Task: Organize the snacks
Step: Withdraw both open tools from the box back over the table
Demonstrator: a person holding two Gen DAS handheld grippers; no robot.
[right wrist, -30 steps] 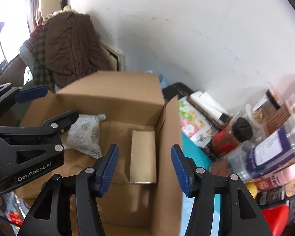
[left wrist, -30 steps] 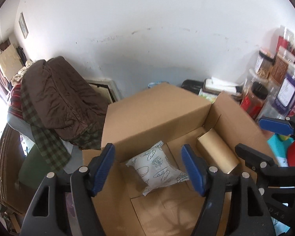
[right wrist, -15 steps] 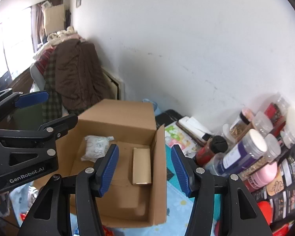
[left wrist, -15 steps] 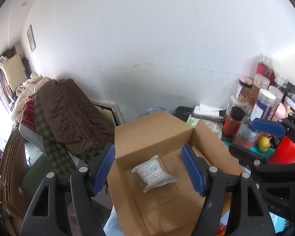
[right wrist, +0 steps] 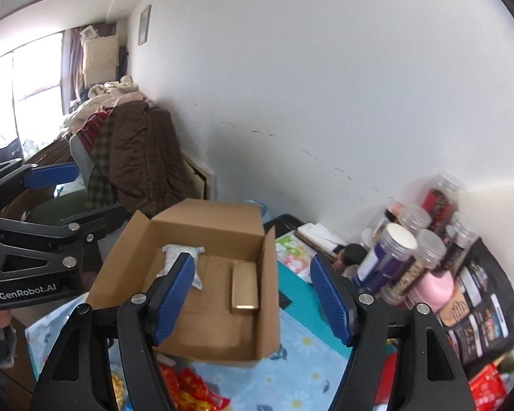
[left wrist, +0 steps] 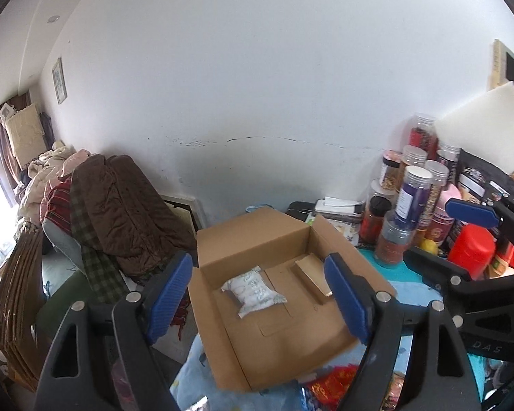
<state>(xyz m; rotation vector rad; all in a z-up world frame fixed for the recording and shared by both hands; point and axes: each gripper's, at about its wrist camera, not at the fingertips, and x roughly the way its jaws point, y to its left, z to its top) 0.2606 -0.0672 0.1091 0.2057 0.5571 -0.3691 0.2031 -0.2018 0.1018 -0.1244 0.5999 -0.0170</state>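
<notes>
Hovering: both tongs gaping, empty | cardboard box (left wrist: 274, 311) below | jars (right wrist: 399, 257) crowd right | coats (left wrist: 120, 212) left

Brown jacket (left wrist: 120, 205) draped over chair beside white wall (left wrist: 257, 85), plaid cloth (left wrist: 96, 267) beneath it, small framed picture (left wrist: 59, 80) high on wall, clothes heap (right wrist: 109, 94) behind, bright window (right wrist: 34, 85) far left
</notes>
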